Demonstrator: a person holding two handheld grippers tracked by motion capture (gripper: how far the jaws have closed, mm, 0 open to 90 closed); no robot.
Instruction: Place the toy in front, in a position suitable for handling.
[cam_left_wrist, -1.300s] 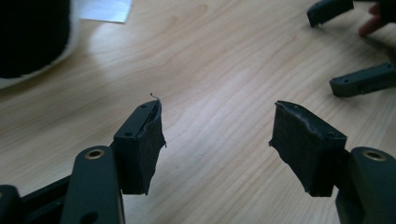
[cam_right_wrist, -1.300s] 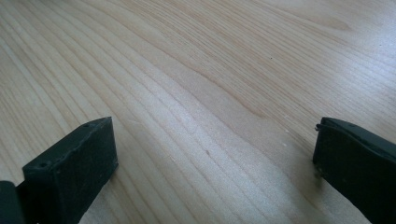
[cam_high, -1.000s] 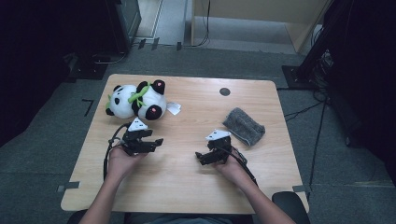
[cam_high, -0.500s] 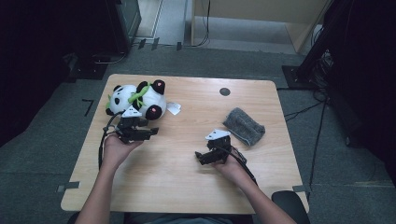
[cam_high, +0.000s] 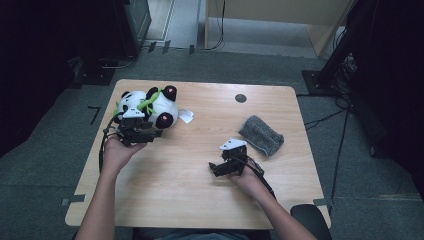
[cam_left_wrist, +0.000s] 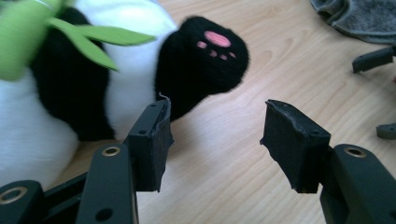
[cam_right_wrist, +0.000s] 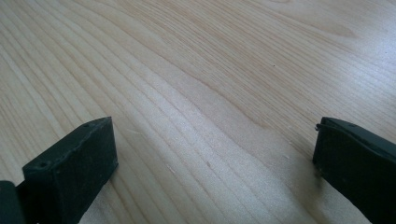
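A black-and-white plush panda (cam_high: 150, 102) with a green leaf lies at the table's far left. My left gripper (cam_high: 151, 134) hangs just in front of it, its jaws pointing right along the toy's near side. In the left gripper view the panda's black paw with pink pads (cam_left_wrist: 205, 60) sits just beyond the left gripper (cam_left_wrist: 215, 135). The jaws have just been closing a little, stand open, and have only bare wood between them. A folded grey cloth (cam_high: 261, 135) lies at the right. My right gripper (cam_high: 217, 170) rests near the table's middle, open wide over bare wood (cam_right_wrist: 215, 154).
A white tag (cam_high: 186, 116) lies beside the panda. A small black round disc (cam_high: 240, 98) sits near the far edge of the wooden table (cam_high: 200, 200). Dark equipment and cables stand on the floor around it.
My left hand has carried its gripper left and away from me, up close to the panda. The right hand has kept still.
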